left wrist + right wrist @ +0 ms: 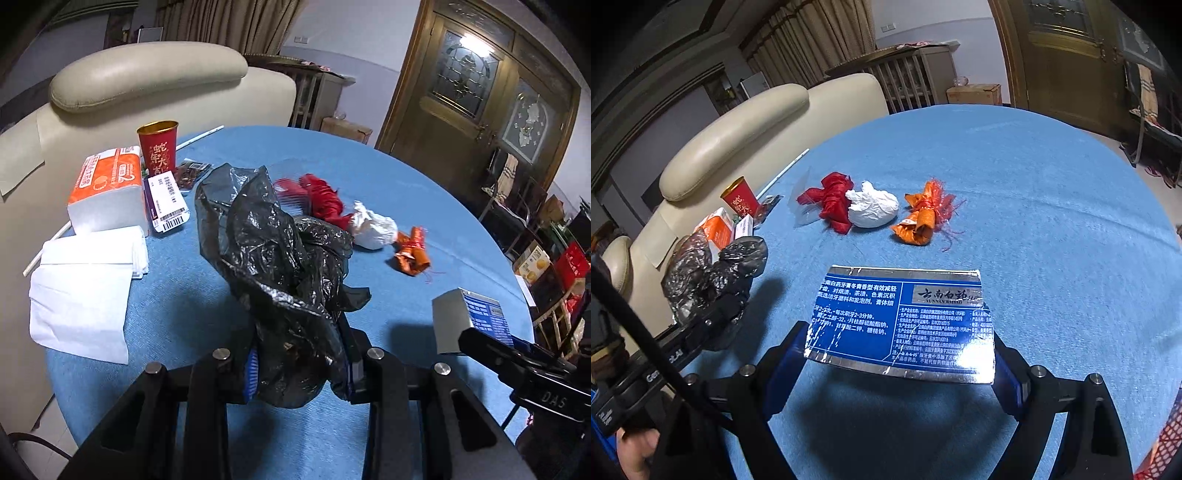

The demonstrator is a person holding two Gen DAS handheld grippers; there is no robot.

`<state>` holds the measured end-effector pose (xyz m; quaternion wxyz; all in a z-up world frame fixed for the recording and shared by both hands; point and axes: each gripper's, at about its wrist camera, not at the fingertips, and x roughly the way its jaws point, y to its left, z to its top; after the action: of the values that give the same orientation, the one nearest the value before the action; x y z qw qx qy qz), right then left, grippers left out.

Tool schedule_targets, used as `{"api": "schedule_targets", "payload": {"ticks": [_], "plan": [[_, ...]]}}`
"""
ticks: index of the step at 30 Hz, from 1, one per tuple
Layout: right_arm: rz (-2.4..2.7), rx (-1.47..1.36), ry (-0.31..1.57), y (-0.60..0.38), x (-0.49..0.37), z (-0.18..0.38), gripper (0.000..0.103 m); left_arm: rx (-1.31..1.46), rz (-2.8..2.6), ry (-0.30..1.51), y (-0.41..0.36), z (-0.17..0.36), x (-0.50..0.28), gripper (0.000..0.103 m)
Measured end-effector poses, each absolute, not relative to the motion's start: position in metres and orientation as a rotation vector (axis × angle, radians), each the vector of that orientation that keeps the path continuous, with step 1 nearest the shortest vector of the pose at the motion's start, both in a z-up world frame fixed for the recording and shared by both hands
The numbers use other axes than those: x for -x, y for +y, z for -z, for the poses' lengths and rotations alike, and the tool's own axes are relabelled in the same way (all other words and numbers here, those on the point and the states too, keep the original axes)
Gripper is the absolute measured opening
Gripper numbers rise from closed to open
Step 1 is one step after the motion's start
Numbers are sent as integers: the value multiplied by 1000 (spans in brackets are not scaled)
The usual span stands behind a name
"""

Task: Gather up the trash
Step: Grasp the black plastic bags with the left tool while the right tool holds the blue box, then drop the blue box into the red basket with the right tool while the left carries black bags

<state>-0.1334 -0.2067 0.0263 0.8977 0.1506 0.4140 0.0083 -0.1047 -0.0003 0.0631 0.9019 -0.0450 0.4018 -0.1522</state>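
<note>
My left gripper (301, 373) is shut on a crumpled black trash bag (280, 251), held above the blue round table (424, 177); the bag also shows at the left of the right wrist view (713, 266). My right gripper (901, 354) is shut on a blue and silver toothpaste box (905, 317), also seen at the right of the left wrist view (469, 317). On the table beyond lie a red wrapper (831, 203), a white crumpled paper ball (873, 208) and an orange wrapper (923, 218), close together.
At the table's left are a red paper cup (159, 147), an orange tissue pack (107, 188), a white and purple box (166, 203), loose white tissues (85, 284) and a white stick (199, 137). A cream sofa (147, 77) stands behind. A wooden door (472, 81) is far right.
</note>
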Motion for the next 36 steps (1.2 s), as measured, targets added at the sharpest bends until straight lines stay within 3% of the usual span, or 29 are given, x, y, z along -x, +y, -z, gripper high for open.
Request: {"api": "schedule_targets", "payload": {"ticks": [36], "plan": [[26,-410,805,-250,166,-35,90,11,388,775,-44,-85,132,36]]}}
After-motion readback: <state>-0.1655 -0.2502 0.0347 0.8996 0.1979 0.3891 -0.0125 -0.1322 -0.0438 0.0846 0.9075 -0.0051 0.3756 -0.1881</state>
